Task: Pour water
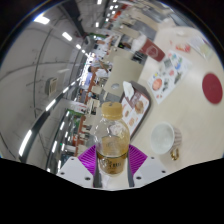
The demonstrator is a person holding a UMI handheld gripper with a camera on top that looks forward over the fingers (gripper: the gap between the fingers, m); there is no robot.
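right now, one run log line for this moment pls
phase: tilting to pour | gripper: shut on bottle | bottle: amber liquid, held between pads | white cup: beside bottle, on table | pour: none visible

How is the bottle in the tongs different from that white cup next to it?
The bottle is clear with amber liquid and a label; the white cup is opaque. The bottle is tall and narrow, the cup short and wide. The tongs grip the bottle; the cup sits free on the table.

Large office-like hall, rows of ceiling strip lights (62,36), long cluttered table (160,95)
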